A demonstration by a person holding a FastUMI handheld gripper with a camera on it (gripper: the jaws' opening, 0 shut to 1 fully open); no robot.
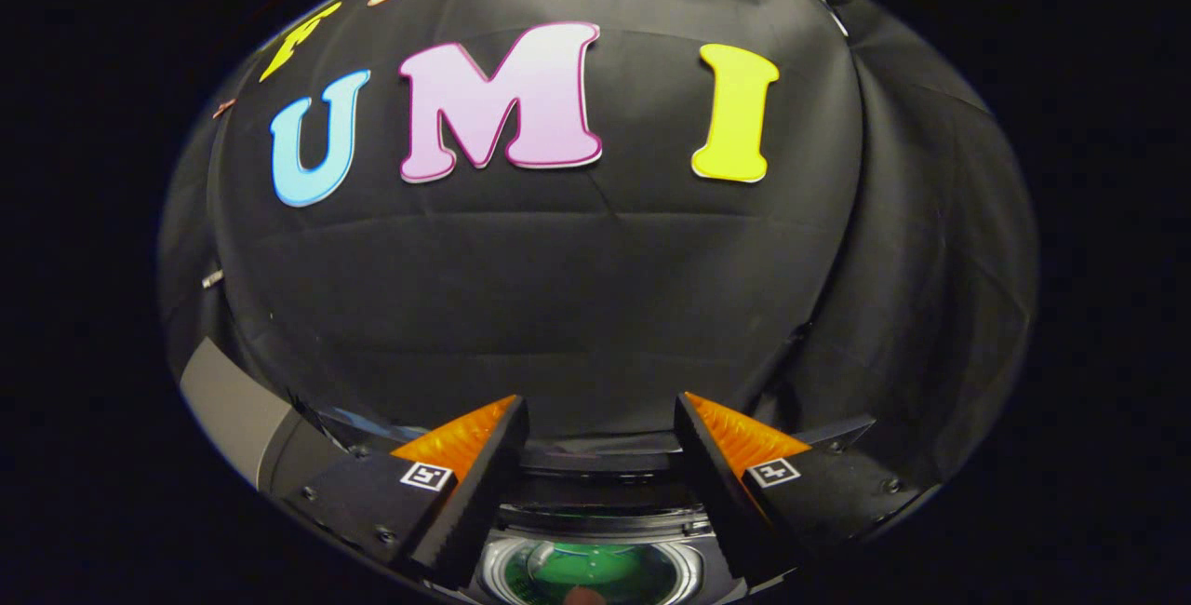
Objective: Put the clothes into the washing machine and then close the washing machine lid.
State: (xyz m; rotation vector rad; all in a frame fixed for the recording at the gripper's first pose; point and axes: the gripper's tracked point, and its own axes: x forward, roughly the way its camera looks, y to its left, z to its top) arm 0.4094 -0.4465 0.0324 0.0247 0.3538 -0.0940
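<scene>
The gripper [600, 419] hangs above the washing machine [595, 531] with its two fingers spread wide apart and nothing between them. Through the gap between them the machine's round drum opening [591, 572] shows from above, ringed by a pale rim, with something green [582, 563] lying at its bottom (probably a garment already inside, though it is too small and too cut off to say for sure). A small reddish patch sits at the very near edge of the opening; what it is cannot be told. A grey panel [228, 405] rises at the machine's left edge, and it may be the raised lid, seen edge-on.

If clothes are already in the drum, the step in hand is judged to be closing the lid. To do that well, the person should bring the fingers to the lid's free edge, push or draw it down in an arc about its hinge, and keep the fingers clear of the rim as it lands, so the lid seats flat and not askew.

Count: one washing machine, one drum opening, one green item, one gripper with two fingers.
</scene>
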